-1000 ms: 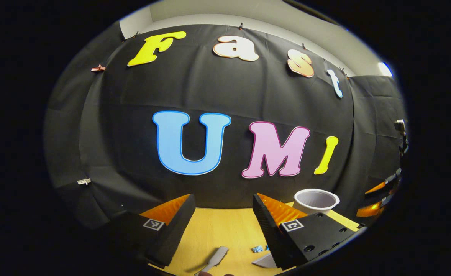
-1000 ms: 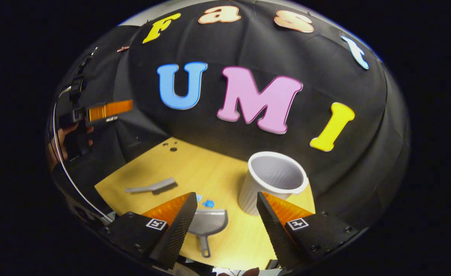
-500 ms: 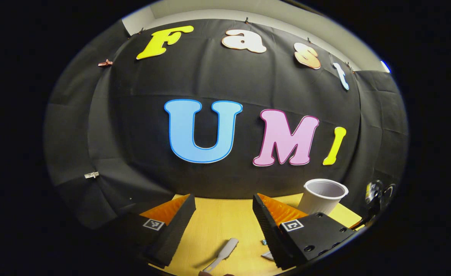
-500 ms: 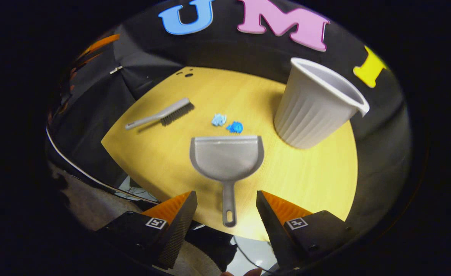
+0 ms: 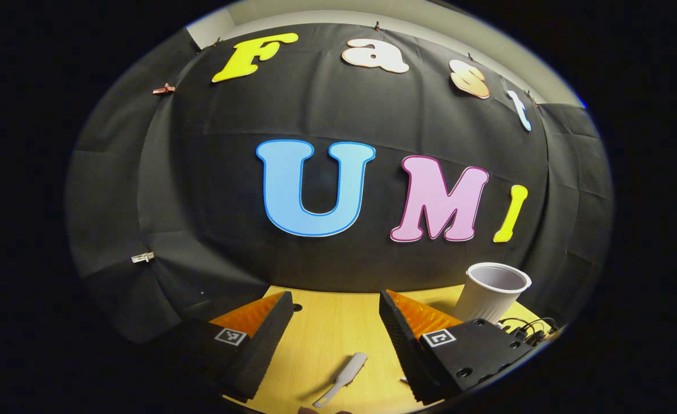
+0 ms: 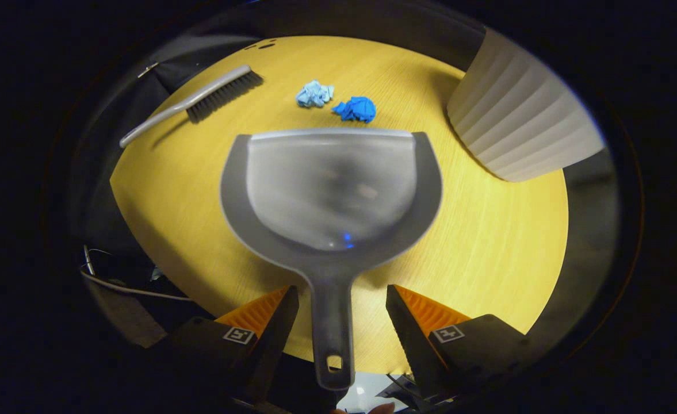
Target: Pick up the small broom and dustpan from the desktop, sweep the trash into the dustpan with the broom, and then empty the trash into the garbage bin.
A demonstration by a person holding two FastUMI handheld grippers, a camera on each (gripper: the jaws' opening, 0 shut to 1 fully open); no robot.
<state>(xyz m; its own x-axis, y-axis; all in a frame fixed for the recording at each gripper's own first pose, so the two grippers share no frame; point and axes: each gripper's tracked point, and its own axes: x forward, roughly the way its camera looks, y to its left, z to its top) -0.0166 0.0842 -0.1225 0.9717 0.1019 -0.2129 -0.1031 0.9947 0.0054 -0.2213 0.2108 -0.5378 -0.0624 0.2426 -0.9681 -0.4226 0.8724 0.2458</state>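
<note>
The grey dustpan (image 6: pixel 329 190) lies flat on the yellow desktop (image 6: pixel 488 259), its handle pointing back between the fingers of my right gripper (image 6: pixel 341 287). That gripper is open, with a gap on both sides of the handle. Just past the pan's front lip lie a light blue paper wad (image 6: pixel 314 93) and a darker blue wad (image 6: pixel 355 108). The small grey broom (image 6: pixel 200 103) rests at the far left. In the left gripper view the broom (image 5: pixel 344 376) lies low on the desktop in front of my open left gripper (image 5: pixel 335 296), which holds nothing.
The white ribbed garbage bin (image 6: pixel 522 126) stands upright at the right, close to the dustpan; it also shows as the bin (image 5: pixel 493 290) in the left gripper view. Cables (image 5: pixel 525 328) hang at the desk's right edge. The booth's cloth wall rises behind the desk.
My right gripper tilted down and closed in on the dustpan, so its handle now sits between the open fingers. The left gripper shifted slightly, and the broom shows a bit farther in.
</note>
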